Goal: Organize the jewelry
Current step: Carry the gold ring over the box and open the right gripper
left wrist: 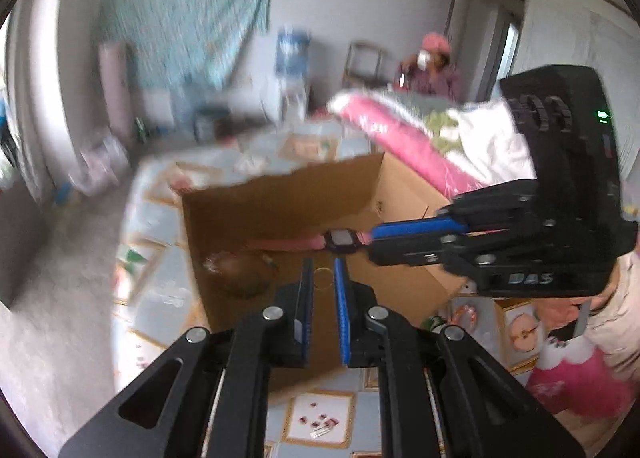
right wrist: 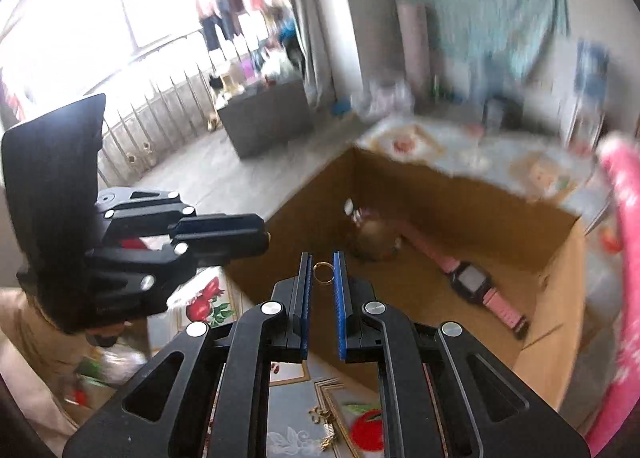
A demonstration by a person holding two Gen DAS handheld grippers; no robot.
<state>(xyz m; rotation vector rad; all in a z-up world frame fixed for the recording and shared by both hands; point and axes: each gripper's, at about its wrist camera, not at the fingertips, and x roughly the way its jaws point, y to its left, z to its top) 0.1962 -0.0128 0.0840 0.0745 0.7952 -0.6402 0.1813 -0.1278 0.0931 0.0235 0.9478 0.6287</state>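
My left gripper (left wrist: 322,264) is shut on a small gold ring (left wrist: 322,287) pinched at its blue-padded tips, above an open cardboard box (left wrist: 280,198). My right gripper (right wrist: 323,258) is likewise shut on a second gold ring (right wrist: 323,264) above the same box (right wrist: 440,186). A pink-strapped watch (right wrist: 472,280) and a brown beaded bracelet (right wrist: 374,240) lie inside the box. In the left wrist view the right gripper (left wrist: 370,241) reaches in from the right, in front of the watch (left wrist: 340,239). In the right wrist view the left gripper (right wrist: 265,236) comes in from the left.
The box stands on a fruit-patterned tablecloth (right wrist: 296,414), where a gold chain (right wrist: 325,424) and small loose pieces (left wrist: 320,422) lie near me. Pink and white bedding (left wrist: 400,138) is piled beside the box. A person in a pink hat (left wrist: 434,66) sits at the back.
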